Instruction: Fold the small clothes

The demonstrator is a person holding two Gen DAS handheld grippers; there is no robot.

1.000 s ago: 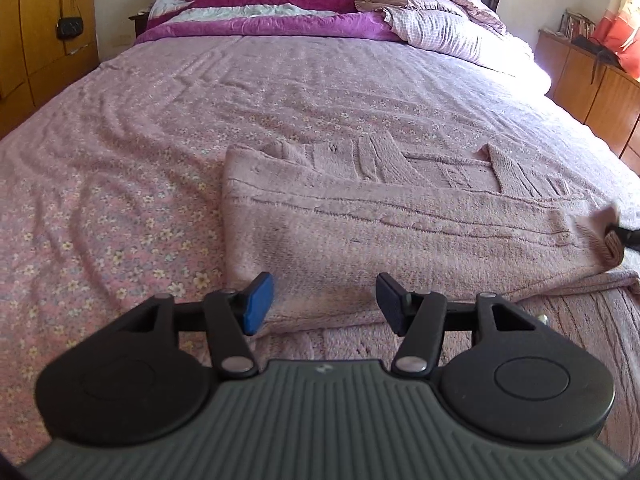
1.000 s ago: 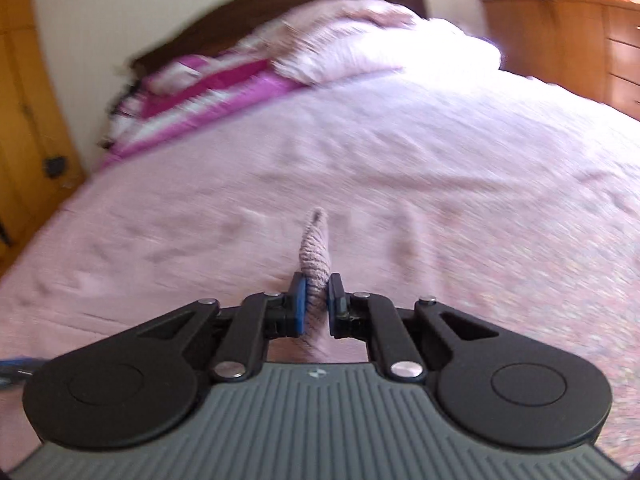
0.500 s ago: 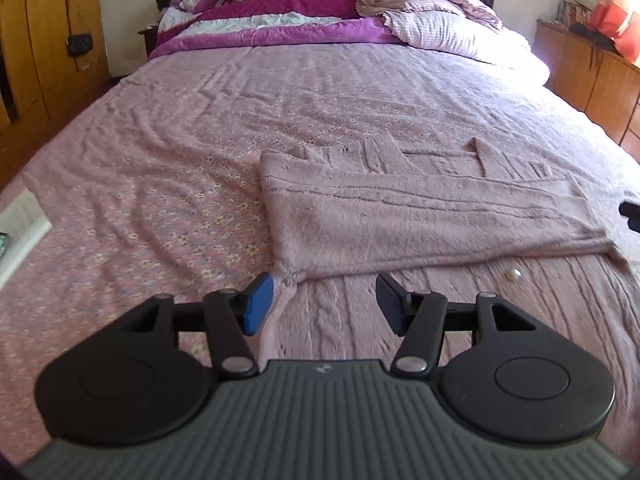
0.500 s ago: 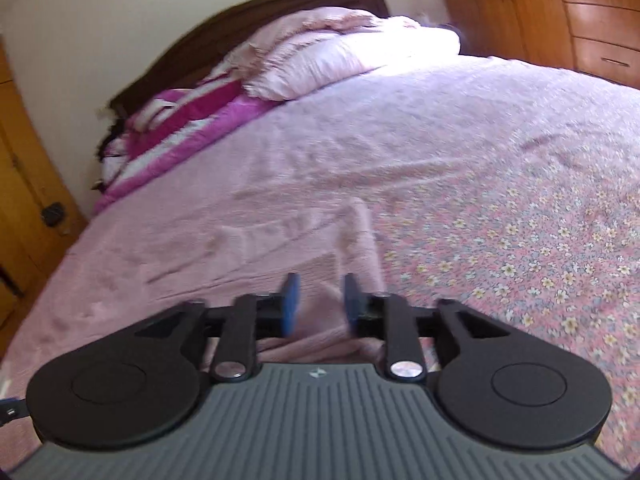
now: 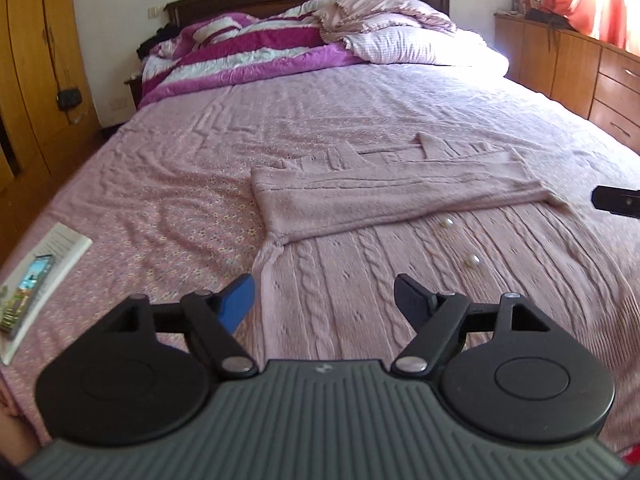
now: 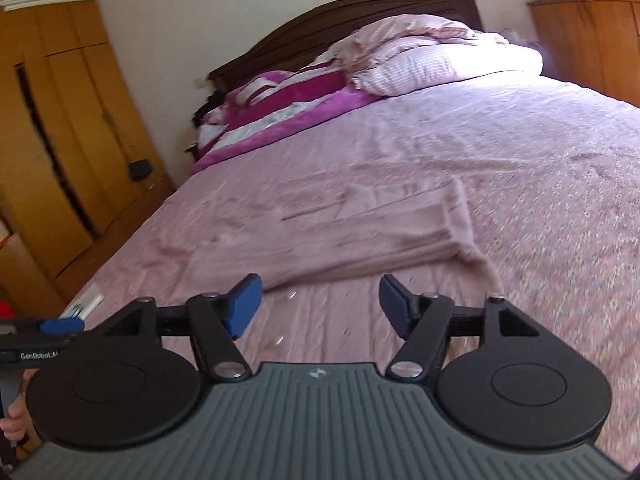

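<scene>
A pink cable-knit sweater (image 5: 384, 208) lies flat on the bed, its sleeves folded across the body in a band, its lower part with pearl buttons (image 5: 447, 223) toward me. It also shows in the right wrist view (image 6: 360, 236). My left gripper (image 5: 324, 300) is open and empty, above the sweater's near part. My right gripper (image 6: 320, 304) is open and empty, above the sweater's near right part; its tip shows at the right edge of the left wrist view (image 5: 616, 200).
The bed has a pink floral sheet (image 5: 168, 184), with a magenta striped blanket (image 5: 256, 52) and pillows (image 5: 416, 44) at the headboard. A booklet with a phone on it (image 5: 36, 280) lies at the bed's left edge. Wooden wardrobe (image 6: 68, 152) left, drawers (image 5: 600, 76) right.
My right gripper has let go of the sleeve end and opened. Both grippers have pulled back toward me, away from the folded band.
</scene>
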